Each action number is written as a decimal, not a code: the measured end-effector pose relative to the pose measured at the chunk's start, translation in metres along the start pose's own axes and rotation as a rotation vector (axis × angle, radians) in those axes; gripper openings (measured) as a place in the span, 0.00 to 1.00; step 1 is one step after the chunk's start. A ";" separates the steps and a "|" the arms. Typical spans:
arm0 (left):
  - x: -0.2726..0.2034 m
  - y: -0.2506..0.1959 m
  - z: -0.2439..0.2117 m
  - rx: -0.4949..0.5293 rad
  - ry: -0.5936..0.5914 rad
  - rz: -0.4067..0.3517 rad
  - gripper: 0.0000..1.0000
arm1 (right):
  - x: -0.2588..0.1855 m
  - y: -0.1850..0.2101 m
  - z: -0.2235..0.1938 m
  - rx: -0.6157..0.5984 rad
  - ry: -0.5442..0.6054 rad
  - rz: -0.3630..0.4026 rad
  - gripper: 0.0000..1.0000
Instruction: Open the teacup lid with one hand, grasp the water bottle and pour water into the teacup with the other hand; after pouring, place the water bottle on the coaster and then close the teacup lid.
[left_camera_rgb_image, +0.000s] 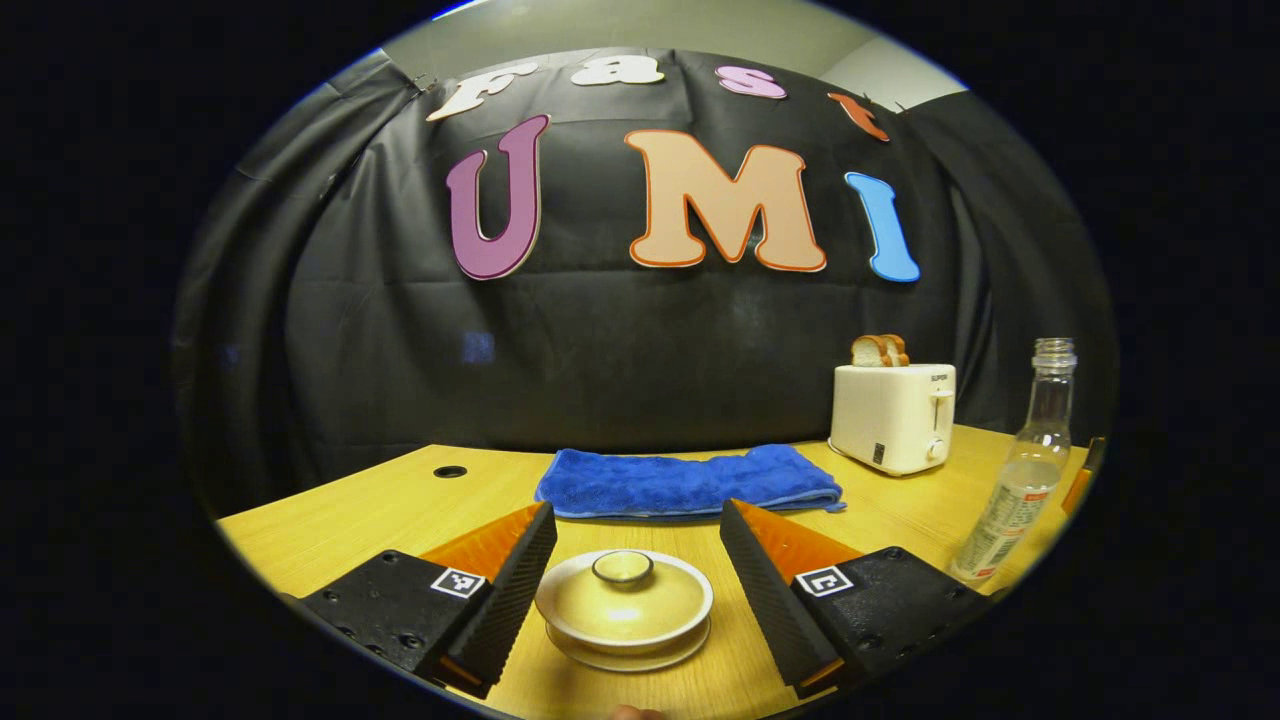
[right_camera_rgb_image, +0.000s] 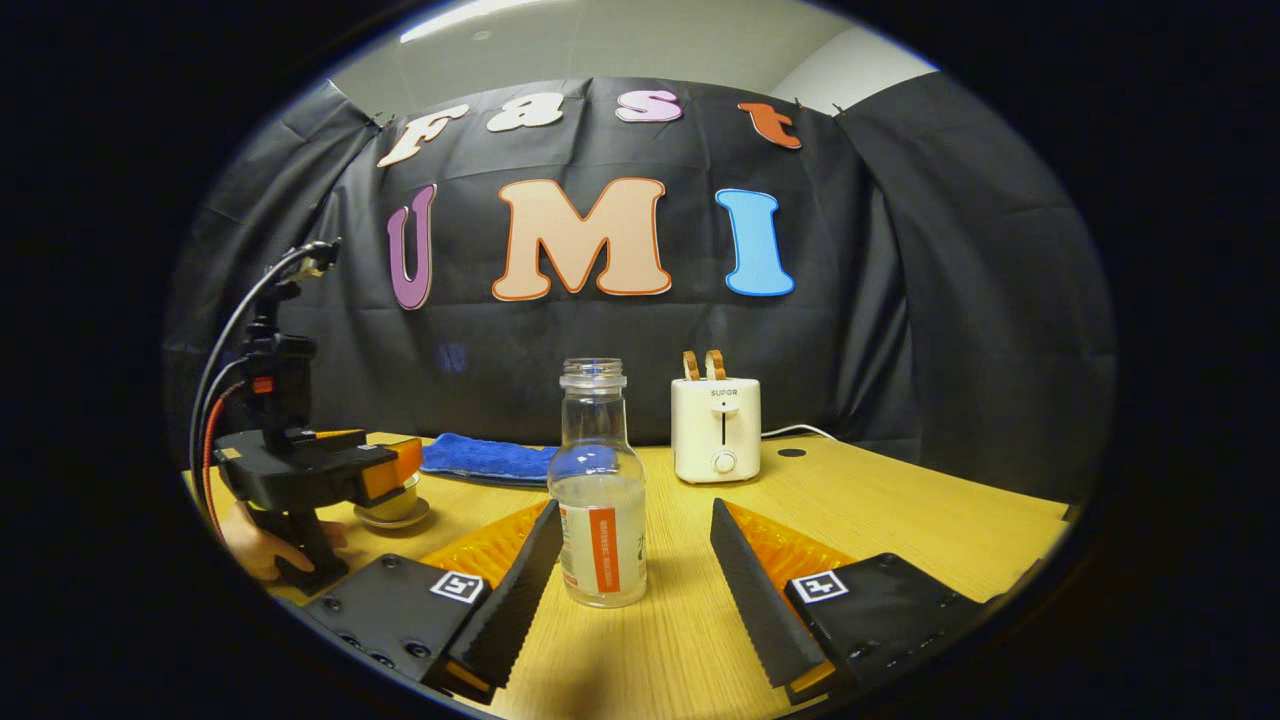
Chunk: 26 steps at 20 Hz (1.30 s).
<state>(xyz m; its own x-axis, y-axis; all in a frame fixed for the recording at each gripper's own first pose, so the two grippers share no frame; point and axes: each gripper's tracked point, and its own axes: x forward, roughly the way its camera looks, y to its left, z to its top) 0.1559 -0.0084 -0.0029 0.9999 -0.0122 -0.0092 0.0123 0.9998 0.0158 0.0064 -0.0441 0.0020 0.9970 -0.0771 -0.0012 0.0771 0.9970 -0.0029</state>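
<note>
In the left gripper view, the left gripper (left_camera_rgb_image: 637, 590) stands wide open with the teacup (left_camera_rgb_image: 625, 640) on the table (left_camera_rgb_image: 330, 520) between its fingers, neither finger touching; the lid (left_camera_rgb_image: 624, 598) sits on it, its knob (left_camera_rgb_image: 622, 567) centred in the gap. To lift cleanly, I judge the fingers should close on the knob rather than the rim, then rise straight so the cup is not dragged. The water bottle (left_camera_rgb_image: 1020, 480) stands uncapped, well apart to the right, near a toaster (left_camera_rgb_image: 893, 415). In the right gripper view, the right gripper (right_camera_rgb_image: 632, 560) is likewise wide, the water bottle (right_camera_rgb_image: 598, 500) upright between its fingers; gripping the labelled body should keep it steady. The left gripper (right_camera_rgb_image: 340, 470) hangs over the teacup (right_camera_rgb_image: 393, 505).
</note>
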 end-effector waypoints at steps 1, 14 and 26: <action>0.002 0.000 0.000 0.001 -0.001 0.005 0.96 | 0.001 -0.002 0.000 0.001 0.001 -0.001 0.94; 0.005 -0.003 -0.020 0.068 0.137 0.008 0.94 | 0.007 -0.039 0.002 0.045 0.004 -0.037 0.94; 0.003 0.000 -0.027 0.029 0.186 0.005 0.57 | 0.009 -0.067 0.000 0.280 0.017 -0.040 0.94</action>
<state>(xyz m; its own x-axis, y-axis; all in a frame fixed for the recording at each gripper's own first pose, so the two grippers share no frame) 0.1591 -0.0081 -0.0297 0.9811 -0.0017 -0.1936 0.0106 0.9989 0.0448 0.0107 -0.1114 0.0021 0.9932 -0.1142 -0.0237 0.1163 0.9548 0.2735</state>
